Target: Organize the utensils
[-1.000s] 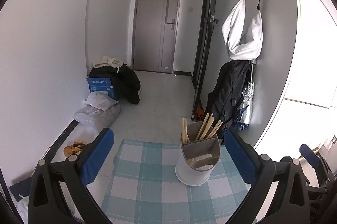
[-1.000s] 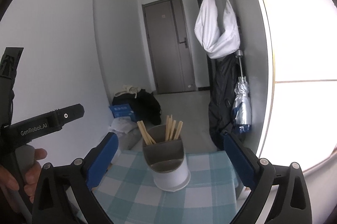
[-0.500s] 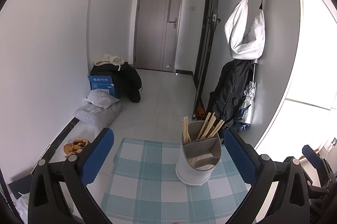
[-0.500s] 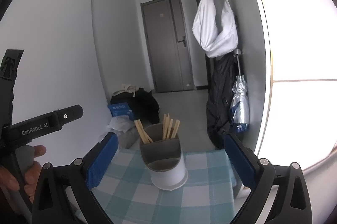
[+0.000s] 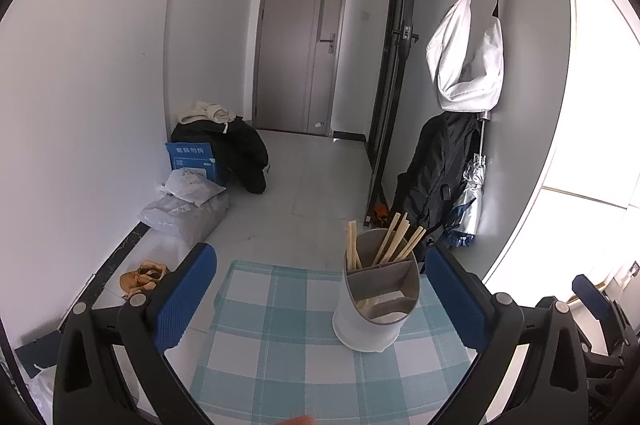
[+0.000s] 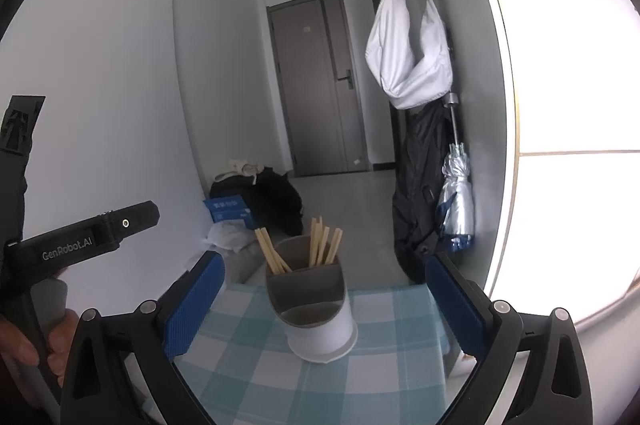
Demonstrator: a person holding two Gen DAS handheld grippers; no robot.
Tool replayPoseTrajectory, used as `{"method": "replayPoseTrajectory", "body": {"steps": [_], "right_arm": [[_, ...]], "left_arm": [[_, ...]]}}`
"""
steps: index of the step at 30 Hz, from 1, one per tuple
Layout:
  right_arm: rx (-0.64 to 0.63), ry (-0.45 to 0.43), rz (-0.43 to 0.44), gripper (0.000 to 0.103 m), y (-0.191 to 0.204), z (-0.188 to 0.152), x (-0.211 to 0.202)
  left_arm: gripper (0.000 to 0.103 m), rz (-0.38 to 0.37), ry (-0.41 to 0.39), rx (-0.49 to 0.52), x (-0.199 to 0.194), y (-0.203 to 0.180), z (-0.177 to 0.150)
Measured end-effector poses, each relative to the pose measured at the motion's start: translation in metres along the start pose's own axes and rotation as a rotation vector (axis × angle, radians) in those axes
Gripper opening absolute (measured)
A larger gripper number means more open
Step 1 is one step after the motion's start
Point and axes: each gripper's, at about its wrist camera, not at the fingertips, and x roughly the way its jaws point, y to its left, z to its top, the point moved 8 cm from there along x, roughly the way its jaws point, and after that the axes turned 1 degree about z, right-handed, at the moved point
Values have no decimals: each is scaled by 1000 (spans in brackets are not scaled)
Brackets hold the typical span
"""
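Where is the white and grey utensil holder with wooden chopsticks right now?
The white and grey utensil holder stands on the teal checked tablecloth, right of centre in the left wrist view, centred in the right wrist view, between both open grippers' fingers.

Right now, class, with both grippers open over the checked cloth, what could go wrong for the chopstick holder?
1. The tall white and grey divided utensil holder stands near the far edge of the blue checked tablecloth; a nudge might tip it off.
2. The wooden chopsticks lean outwards, so the open right gripper or left gripper could snag them.
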Motion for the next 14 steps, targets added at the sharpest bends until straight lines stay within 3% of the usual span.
{"method": "replayPoseTrajectory", "body": {"steps": [14], "right_arm": [[-2, 7, -5, 102, -2, -3, 6]], "left_arm": [[102, 8, -3, 1, 5, 0, -5]]}}
